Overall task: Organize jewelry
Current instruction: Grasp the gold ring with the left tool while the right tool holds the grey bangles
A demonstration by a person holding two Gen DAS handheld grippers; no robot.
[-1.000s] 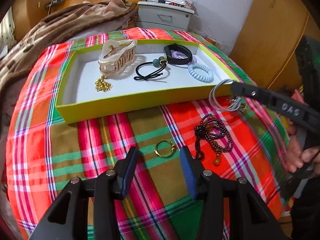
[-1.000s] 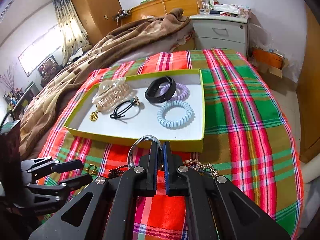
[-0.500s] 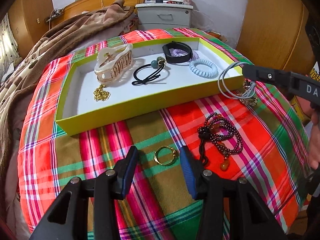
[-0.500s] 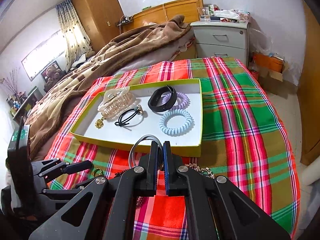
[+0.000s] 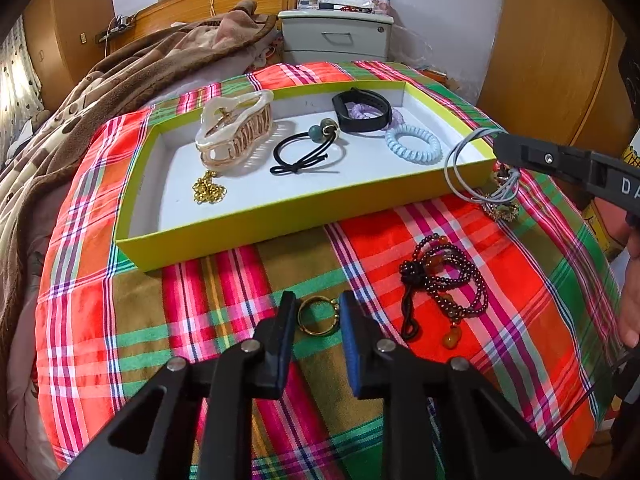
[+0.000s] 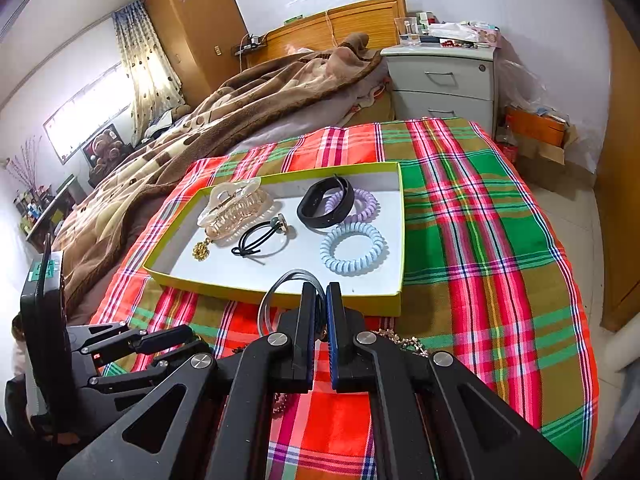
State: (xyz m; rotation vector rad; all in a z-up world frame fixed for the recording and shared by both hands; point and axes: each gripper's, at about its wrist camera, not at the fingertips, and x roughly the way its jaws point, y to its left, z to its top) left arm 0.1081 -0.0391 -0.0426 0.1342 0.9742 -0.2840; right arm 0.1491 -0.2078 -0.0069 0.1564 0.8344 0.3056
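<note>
A gold ring (image 5: 318, 316) lies on the plaid cloth between the fingers of my left gripper (image 5: 317, 318). Its jaws are closing and the blue pads touch the ring's two sides. My right gripper (image 6: 324, 294) is shut on a thin grey wire loop (image 6: 270, 304), held just above the near right corner of the yellow-green tray (image 6: 224, 290). In the left wrist view the same loop (image 5: 460, 168) hangs off the right gripper's fingertips (image 5: 508, 148). A dark beaded bracelet (image 5: 444, 284) lies to the right of the ring.
The tray (image 5: 280, 210) holds a cream hair claw (image 5: 236, 136), a gold chain (image 5: 209, 190), a black beaded hair tie (image 5: 308, 156), a black band (image 5: 362, 114) and a blue spiral tie (image 5: 414, 146). A sparkly bracelet (image 5: 500, 210) lies under the right gripper. A brown blanket (image 6: 240, 112) is heaped behind.
The left gripper's fingers have drawn in from wide apart to the sides of the gold ring. The right gripper has stayed in place with the grey loop.
</note>
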